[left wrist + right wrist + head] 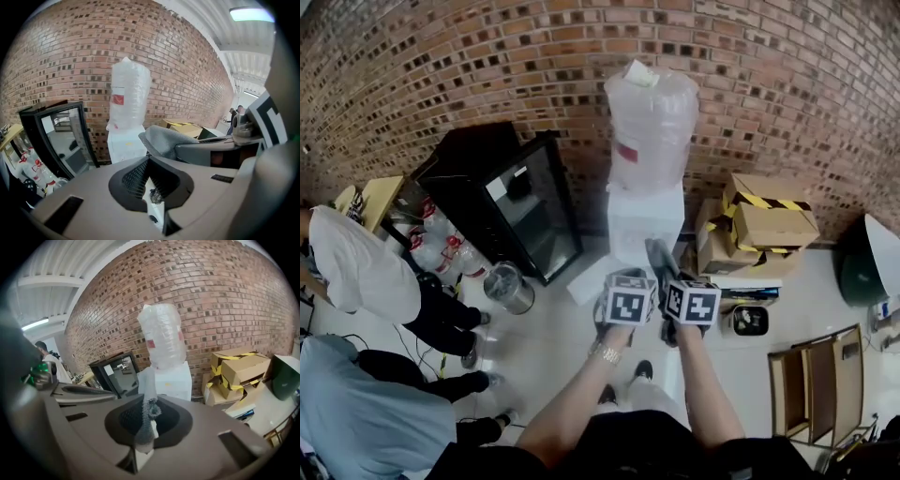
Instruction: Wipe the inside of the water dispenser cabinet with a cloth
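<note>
The white water dispenser (pixel 646 220) stands against the brick wall with a plastic-wrapped bottle (pixel 652 117) on top; it also shows in the left gripper view (pixel 125 143) and the right gripper view (pixel 171 378). Its front is shut as far as I can see. My right gripper (pixel 667 272) (pixel 149 405) is shut on a grey cloth (pixel 660 259) (pixel 146 420), which hangs from its jaws. That cloth (pixel 165 139) shows beside my left gripper (pixel 619 281) (pixel 149 161), whose jaws meet at the tips with nothing between them. Both grippers are held side by side, short of the dispenser.
A black glass-door fridge (pixel 517 202) stands left of the dispenser, with a metal bucket (pixel 508 287) and red-capped bottles (pixel 441 251) near it. Taped cardboard boxes (pixel 761 227) lie to the right. Two people (pixel 366 281) stand at the left. A wooden frame (pixel 817 377) sits at lower right.
</note>
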Motion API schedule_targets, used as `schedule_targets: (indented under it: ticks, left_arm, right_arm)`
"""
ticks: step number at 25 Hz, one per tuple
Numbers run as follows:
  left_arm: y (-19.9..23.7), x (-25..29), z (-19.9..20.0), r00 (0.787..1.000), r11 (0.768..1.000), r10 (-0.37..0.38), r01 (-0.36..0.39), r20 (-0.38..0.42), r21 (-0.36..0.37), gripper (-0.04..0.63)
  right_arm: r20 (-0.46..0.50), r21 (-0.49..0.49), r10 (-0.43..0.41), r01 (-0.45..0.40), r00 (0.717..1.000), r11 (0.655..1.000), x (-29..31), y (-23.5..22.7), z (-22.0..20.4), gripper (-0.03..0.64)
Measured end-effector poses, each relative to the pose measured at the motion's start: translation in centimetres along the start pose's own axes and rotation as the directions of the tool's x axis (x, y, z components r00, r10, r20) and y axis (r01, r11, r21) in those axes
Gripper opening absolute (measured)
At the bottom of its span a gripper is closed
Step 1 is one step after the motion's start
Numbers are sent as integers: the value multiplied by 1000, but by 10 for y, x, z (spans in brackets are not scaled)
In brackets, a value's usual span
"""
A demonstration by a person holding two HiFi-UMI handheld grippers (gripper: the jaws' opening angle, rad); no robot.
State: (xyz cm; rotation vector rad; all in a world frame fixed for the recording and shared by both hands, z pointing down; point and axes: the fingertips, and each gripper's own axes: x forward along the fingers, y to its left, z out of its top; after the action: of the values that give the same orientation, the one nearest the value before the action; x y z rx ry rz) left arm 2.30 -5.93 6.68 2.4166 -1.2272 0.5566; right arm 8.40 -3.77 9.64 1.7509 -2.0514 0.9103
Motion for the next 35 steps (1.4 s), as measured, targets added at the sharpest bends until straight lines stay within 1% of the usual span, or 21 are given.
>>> schedule_targets:
  ticks: [4, 8, 13, 17, 21, 27, 35]
  left_arm:
    - [-7, -24, -18, 1000, 1000, -21, 21, -7, 4, 2]
    - [-11, -32, -27, 1000, 1000, -21, 21, -17, 2, 2]
    - [-2, -37, -12, 1000, 1000, 12, -12, 22, -9, 0]
    - [4, -37, -10, 999, 998, 47, -46, 16, -40, 0]
    - [0, -41, -5, 998, 998, 52, -51, 28, -29, 0]
    - [3, -46, 3, 997, 997, 68, -67, 48, -32, 1]
    - [-8, -42, 3, 997, 999, 52, -51, 54, -9, 1]
  right_arm:
    - [5, 6, -19, 19, 1000, 1000, -19, 15, -21, 25]
    - [17, -6, -4, 4, 1000, 1000, -29, 24, -26, 25]
    - [15, -44, 41, -40, 999, 998, -26, 32, -20, 25]
    - [31, -83, 48, -46, 998, 996, -29, 32, -9, 25]
    - [51, -95, 41, -36, 998, 995, -31, 30, -3, 23]
    - [47, -89, 66, -61, 997, 994, -34, 35, -3, 25]
    - [47, -86, 66, -62, 997, 994, -37, 29, -5, 25]
